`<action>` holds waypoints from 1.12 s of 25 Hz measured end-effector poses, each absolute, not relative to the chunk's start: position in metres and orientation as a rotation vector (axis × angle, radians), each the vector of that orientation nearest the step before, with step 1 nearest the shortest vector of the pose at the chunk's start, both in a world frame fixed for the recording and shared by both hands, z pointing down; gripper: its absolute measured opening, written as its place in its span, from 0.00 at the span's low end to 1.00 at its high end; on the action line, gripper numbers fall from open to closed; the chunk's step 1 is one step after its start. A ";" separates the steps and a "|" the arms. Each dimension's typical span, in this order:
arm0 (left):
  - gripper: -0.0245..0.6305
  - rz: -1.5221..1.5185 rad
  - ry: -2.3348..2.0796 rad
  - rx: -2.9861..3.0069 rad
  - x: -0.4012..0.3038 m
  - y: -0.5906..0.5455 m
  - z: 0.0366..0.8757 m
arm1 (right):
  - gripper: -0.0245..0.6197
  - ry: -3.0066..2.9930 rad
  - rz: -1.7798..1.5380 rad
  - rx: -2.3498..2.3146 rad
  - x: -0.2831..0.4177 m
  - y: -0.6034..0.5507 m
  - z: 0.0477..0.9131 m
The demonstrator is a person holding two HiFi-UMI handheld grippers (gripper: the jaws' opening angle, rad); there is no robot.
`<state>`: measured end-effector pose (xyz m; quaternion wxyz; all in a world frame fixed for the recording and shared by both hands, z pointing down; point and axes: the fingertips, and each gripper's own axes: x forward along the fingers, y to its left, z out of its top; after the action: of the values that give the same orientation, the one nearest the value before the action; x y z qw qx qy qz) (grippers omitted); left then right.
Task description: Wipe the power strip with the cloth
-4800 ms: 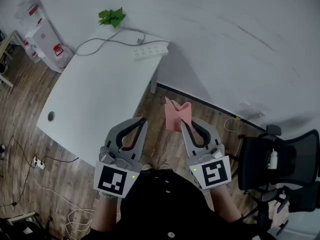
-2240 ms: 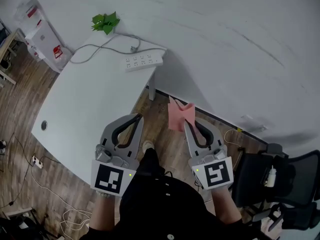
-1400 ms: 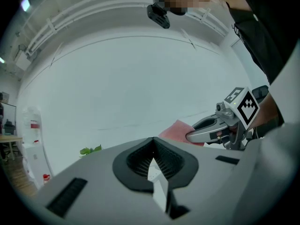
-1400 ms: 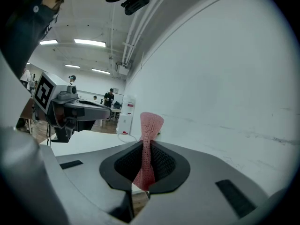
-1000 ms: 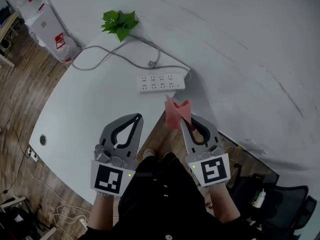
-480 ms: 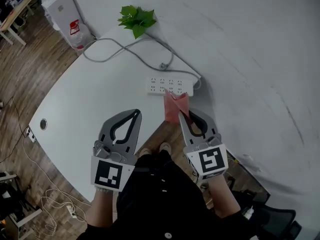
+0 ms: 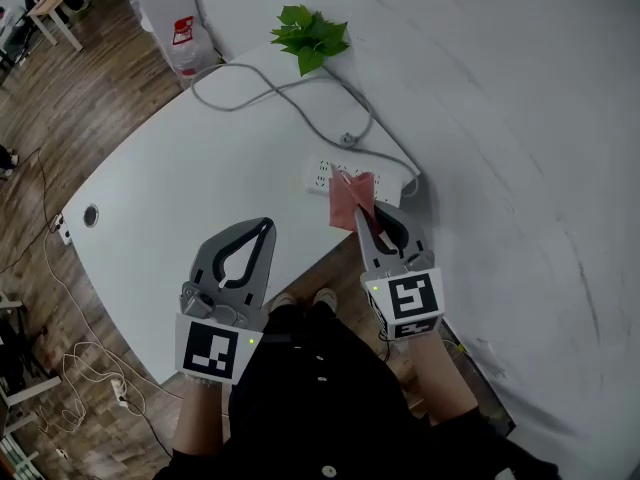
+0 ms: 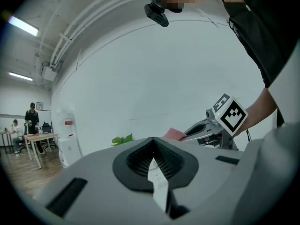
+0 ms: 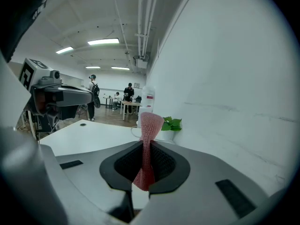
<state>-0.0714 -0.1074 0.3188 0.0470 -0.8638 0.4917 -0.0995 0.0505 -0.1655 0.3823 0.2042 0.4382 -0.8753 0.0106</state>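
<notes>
Head view: the right gripper (image 7: 360, 211) has its jaws clamped on a pink cloth (image 7: 350, 194), which stands up from the tips towards 12 o'clock. The cloth overlaps the middle of the white power strip (image 7: 320, 175), so only the strip's two ends show at either side of it. From this angle I cannot tell whether cloth and strip touch. The strip lies along the edge of the white table (image 7: 180, 198) nearest the wall, at about 1 o'clock from the table's centre. A grey cable (image 7: 262, 86) runs from the strip in loops towards a green potted plant (image 7: 312, 36) at the table's 12 o'clock end. A round cable hole (image 7: 92, 214) sits near the table's 9 o'clock edge.

The left gripper (image 7: 266, 225) is held above the table's near edge, at 9 o'clock of the right gripper and well apart from it. Its jaws are together at the tips with nothing gripped.

In the right gripper view the knitted cloth is pinched between the black ribbed pads (image 9: 161, 165), one end rising above the tips and the other hanging below. In the left gripper view the jaw tips meet, and the power strip shows through the gap beneath them.
</notes>
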 end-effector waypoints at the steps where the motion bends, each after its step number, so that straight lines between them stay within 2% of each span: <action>1: 0.06 -0.306 1.520 -2.626 -0.073 -0.107 0.319 | 0.12 -2.444 0.039 1.219 0.050 -0.170 0.385; 28: 0.06 -0.374 1.745 -2.495 -0.097 -0.101 0.330 | 0.12 -2.372 0.138 0.947 -0.020 -0.255 0.485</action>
<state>-0.0967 -0.1008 0.3302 0.0371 -0.8127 0.5686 -0.1219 -0.0204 -0.2545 0.4847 0.2877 0.3545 -0.8882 0.0518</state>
